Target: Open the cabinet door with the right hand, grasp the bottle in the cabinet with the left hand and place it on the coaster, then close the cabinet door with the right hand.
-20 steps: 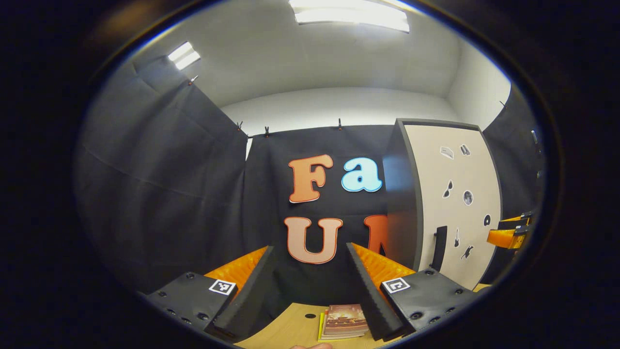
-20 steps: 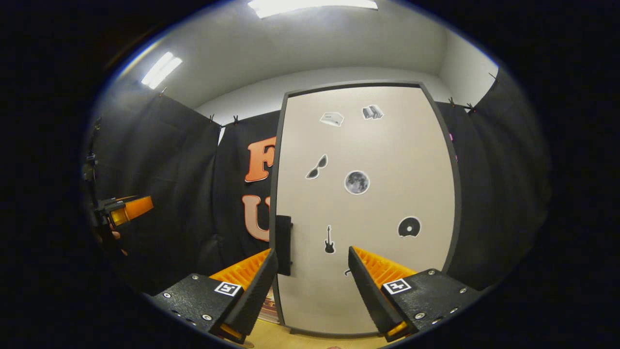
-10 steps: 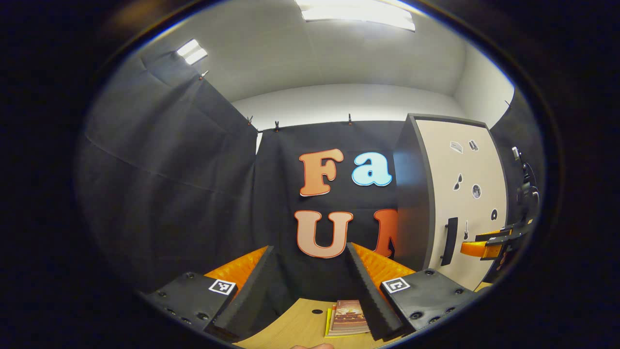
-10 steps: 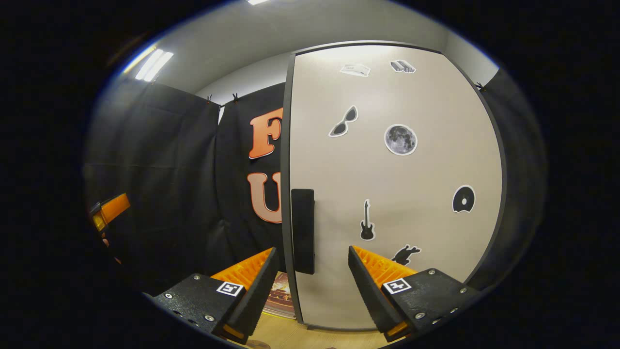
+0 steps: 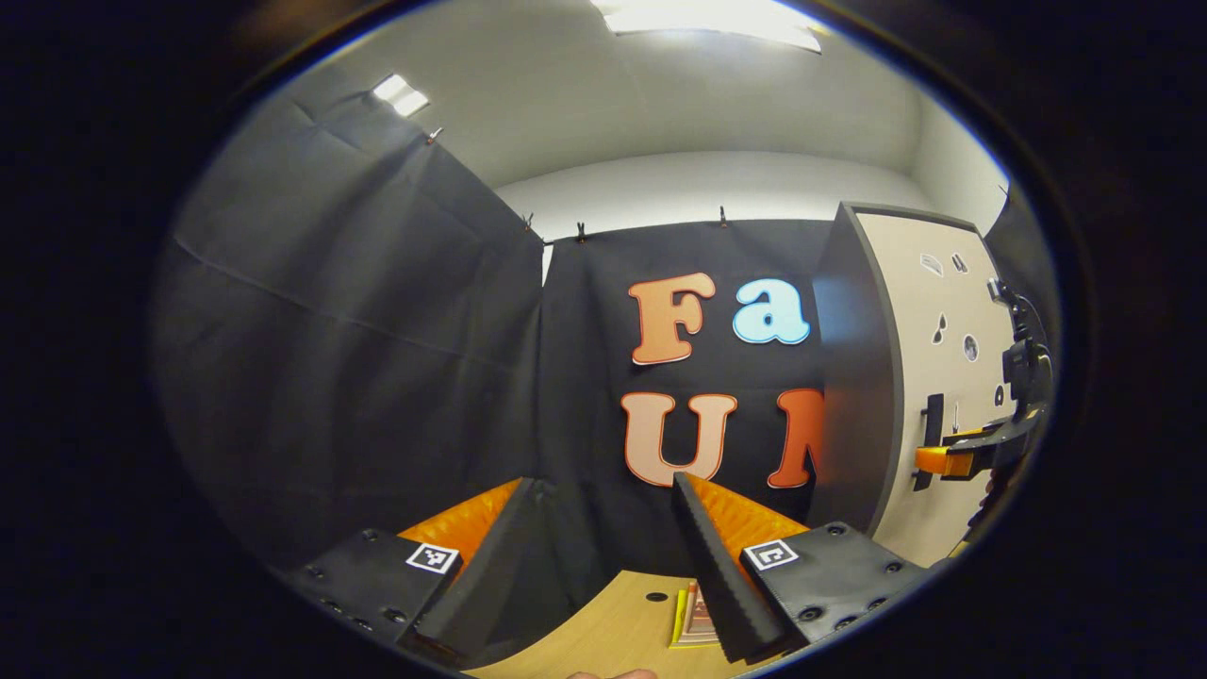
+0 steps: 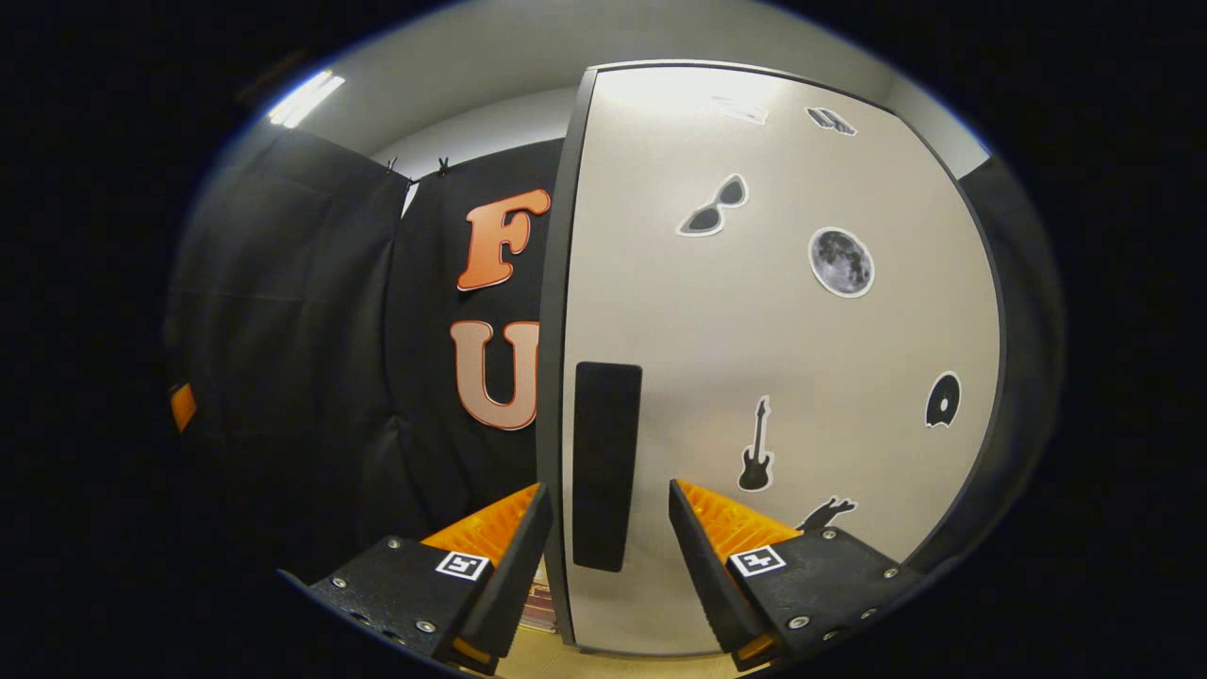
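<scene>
We held the right gripper (image 6: 603,528) with its fingers spread wide, one on each side of the dark handle (image 6: 605,467) at the left edge of the closed cabinet door (image 6: 783,358), not pressing on it. The left gripper (image 5: 603,538) hung left of the cabinet (image 5: 858,377), its fingers wide apart and gripping nothing, over the wooden table (image 5: 613,632) beside a booklet (image 5: 696,627). We could not see the bottle.
</scene>
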Motion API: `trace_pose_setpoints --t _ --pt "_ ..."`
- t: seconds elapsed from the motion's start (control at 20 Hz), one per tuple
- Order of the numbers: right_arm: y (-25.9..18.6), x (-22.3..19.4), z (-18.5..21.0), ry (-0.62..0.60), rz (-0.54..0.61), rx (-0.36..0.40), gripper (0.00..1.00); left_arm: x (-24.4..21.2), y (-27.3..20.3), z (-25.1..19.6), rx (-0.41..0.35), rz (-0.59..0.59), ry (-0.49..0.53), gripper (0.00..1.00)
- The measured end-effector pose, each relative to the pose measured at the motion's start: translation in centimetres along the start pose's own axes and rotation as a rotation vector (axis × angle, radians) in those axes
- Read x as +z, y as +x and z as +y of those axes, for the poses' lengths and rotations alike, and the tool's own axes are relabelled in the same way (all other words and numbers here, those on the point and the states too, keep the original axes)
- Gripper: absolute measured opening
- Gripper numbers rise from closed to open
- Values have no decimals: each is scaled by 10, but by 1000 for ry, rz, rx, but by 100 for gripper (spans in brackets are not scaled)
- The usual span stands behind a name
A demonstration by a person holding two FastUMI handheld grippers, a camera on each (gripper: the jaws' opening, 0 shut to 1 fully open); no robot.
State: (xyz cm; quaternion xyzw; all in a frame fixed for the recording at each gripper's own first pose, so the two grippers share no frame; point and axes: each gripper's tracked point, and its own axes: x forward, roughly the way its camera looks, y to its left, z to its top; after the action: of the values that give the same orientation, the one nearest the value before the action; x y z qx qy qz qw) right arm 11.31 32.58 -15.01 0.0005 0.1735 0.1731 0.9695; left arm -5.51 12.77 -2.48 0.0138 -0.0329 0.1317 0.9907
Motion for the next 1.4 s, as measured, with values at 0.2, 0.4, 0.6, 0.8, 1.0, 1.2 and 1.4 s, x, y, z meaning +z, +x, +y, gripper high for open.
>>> trace_pose_setpoints --t 0.2,0.4,0.6,0.8,1.0,1.2,1.4 --pt "12 -8 -5 -6 22 -44 67 -13 -4 18 28 26 1 94" --pt "16 -7 1 14 27 -58 48 -18 -9 28 42 32 2 94" --pt "14 -7 2 -13 32 -62 32 -23 -11 32 47 50 -5 94" --pt "11 -9 2 17 43 -24 20 -25 -15 37 57 56 -1 94" --pt "-8 -5 11 -6 10 19 18 -27 -14 26 32 42 -17 94" --pt "-47 -4 11 -1 -9 86 18 -27 -26 11 4 46 -14 94" --pt "-104 -8 1 -2 -39 144 18 -31 -26 -10 -32 63 -9 94"
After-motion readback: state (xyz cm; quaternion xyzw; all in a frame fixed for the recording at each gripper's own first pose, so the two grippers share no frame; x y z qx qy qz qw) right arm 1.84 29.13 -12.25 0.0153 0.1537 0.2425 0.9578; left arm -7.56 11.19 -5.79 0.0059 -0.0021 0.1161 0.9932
